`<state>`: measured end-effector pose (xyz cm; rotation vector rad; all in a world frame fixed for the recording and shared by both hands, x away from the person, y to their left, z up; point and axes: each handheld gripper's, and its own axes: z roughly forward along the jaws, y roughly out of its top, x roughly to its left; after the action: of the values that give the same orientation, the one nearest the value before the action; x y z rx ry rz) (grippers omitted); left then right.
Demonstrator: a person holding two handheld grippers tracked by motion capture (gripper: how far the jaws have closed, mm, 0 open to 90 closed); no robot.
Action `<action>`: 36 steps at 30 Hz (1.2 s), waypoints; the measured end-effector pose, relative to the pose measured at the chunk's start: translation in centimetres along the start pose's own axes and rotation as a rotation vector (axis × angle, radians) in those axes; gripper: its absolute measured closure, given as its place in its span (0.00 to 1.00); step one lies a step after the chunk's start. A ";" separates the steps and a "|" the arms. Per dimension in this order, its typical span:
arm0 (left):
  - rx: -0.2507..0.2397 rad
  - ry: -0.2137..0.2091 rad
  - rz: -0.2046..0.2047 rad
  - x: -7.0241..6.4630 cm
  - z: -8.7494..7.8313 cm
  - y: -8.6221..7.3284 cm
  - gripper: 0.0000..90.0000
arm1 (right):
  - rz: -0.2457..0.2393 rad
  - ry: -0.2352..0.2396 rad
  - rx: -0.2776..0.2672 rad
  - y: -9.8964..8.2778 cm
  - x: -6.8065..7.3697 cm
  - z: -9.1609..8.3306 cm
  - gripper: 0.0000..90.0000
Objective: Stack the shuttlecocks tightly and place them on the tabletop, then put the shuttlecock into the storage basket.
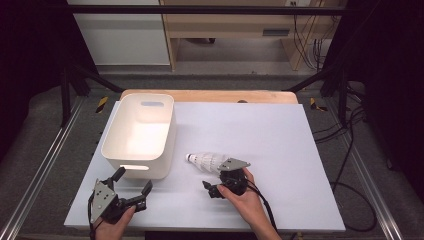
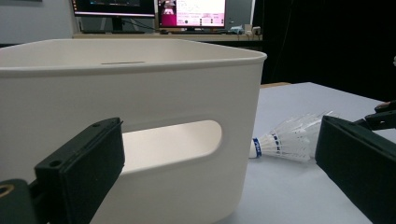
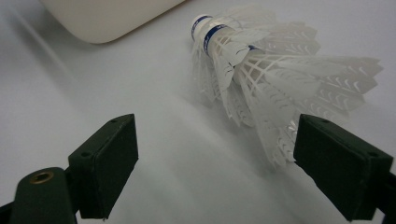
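We see a white sheet (image 1: 280, 150) covering the table, with a strip of wood (image 1: 210, 96) bare along its far edge. A white bin (image 1: 140, 135) stands on the sheet's left half, its near wall close to the left gripper (image 1: 131, 186). The sheet's right half and far right corner lie bare, so we find the most open room there. A narrower bare band runs along the near edge between the two grippers.

The shuttlecocks (image 1: 206, 161) lie on their side on the sheet, just right of the bin and apart from it, corks toward the bin. In the high view the right gripper (image 1: 214, 189) sits at their feather end. In the right gripper view its jaws stand wide with only bare sheet between them; the feather skirts reach toward the right jaw, and we cannot tell whether they touch it. The corks (image 3: 208, 29) point away from the jaws, toward the bin's corner (image 3: 107, 18).

The left gripper's jaws are spread wide and hold nothing. In the left gripper view they face the bin's near wall and its handle slot (image 2: 173, 144), with the shuttlecocks (image 2: 285, 142) showing past the bin's corner.

The shuttlecocks are white, nested one inside another, with blue bands around the corks and frayed, splayed feathers.
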<state>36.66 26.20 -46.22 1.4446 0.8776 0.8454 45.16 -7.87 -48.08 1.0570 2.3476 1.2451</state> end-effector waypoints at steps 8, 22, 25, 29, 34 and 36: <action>0.001 0.000 0.009 -0.3 0.1 0.0 0.02 | 0.011 0.005 -0.019 0.3 0.2 0.4 0.17; 0.001 -0.001 0.013 -0.2 -0.1 0.1 0.02 | 0.022 0.027 -0.022 0.5 0.0 1.6 0.24; 0.001 0.000 0.012 -0.2 -0.1 0.1 0.02 | 0.020 0.026 -0.018 0.6 0.0 1.7 0.24; -0.001 -0.003 0.012 -0.3 0.0 0.1 0.02 | 0.017 0.024 -0.014 0.9 0.3 2.0 0.24; -0.001 -0.001 0.011 -0.3 -0.1 0.1 0.02 | 0.013 0.039 -0.023 1.3 0.7 2.3 0.22; -0.001 -0.001 0.011 -0.3 -0.1 0.1 0.02 | 0.008 0.036 -0.021 1.4 0.8 2.5 0.23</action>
<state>36.49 26.01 -46.13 1.4498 0.8694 0.8532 46.58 -5.31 -48.32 1.0474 2.3536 1.2991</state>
